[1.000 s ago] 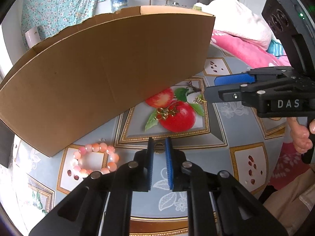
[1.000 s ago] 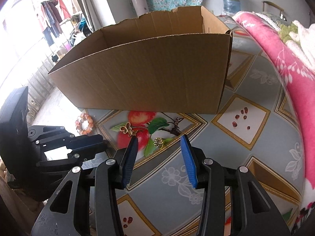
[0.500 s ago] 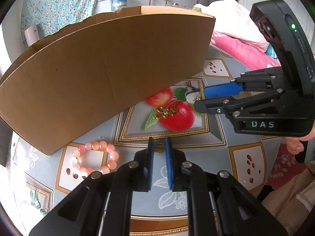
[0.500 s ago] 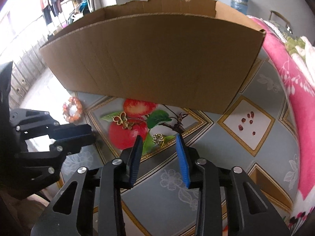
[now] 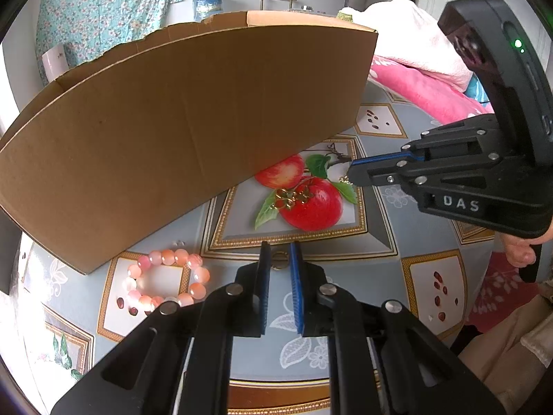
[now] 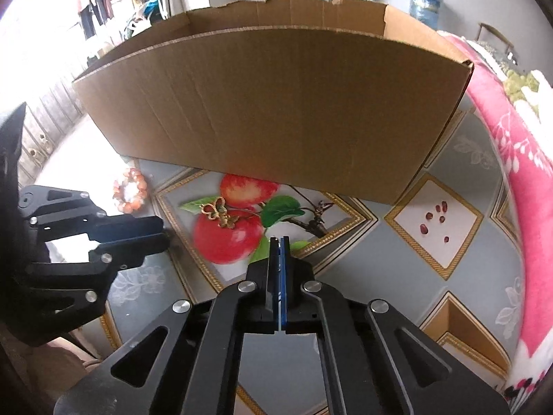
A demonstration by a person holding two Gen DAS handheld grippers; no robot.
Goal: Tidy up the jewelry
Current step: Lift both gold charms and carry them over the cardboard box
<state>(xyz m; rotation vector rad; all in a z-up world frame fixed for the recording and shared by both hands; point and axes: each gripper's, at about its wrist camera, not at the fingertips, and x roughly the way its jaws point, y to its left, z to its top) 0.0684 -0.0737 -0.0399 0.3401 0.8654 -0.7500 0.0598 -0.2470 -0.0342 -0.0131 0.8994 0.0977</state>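
- Jewelry: a small gold ring (image 5: 345, 180) lies on the tablecloth (image 5: 380, 269) at the right gripper's (image 6: 280, 242) tips, before the cardboard box (image 6: 276, 110).
- Right gripper: jaws pressed together (whether they caught the ring cannot be told); confirm before lifting.
- Left gripper (image 5: 278, 259): nearly closed on a ring (image 5: 278, 266); carry it steadily over the box rim.

Cardboard box (image 6: 269, 110) walls off the far side of the table (image 6: 397, 276), open top reachable from above. Pink blanket (image 6: 511, 145) crowds the right edge. Near strip open, bar butterfly brooch (image 6: 219, 212) and bead bracelet (image 5: 167, 282).
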